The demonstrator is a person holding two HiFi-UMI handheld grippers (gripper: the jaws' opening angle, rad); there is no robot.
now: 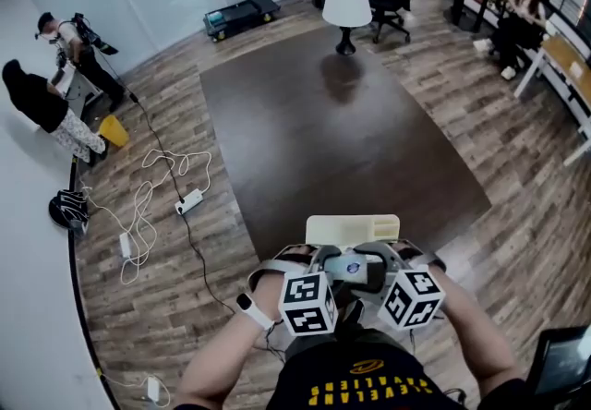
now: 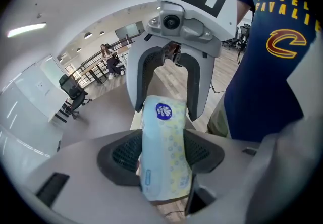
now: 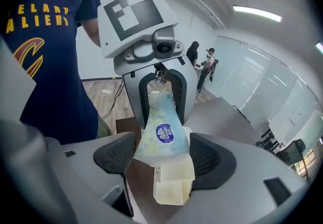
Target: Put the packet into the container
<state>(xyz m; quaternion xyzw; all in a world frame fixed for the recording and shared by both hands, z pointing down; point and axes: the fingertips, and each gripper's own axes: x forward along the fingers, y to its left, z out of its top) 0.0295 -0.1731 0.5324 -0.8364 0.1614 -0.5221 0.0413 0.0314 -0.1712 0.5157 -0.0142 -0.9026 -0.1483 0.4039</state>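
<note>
A: L gripper point(image 2: 164, 153) jaws?
B: Clamped on packet point(image 2: 161, 132), pads squeezing both sides.
A: R gripper point(image 3: 164, 156)?
B: Released, jaws wide, packet's other end btwn them, not pressed. Cream container point(image 3: 174, 185) just below, on dark table point(image 1: 342, 140).

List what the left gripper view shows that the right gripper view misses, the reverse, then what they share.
Left gripper view only: the right gripper head-on, a seated person by the far desks. Right gripper view only: the left gripper head-on, the cream container's open top below the packet, two people standing by the wall. Both: the packet, the dark table, the blue shirt.
</note>
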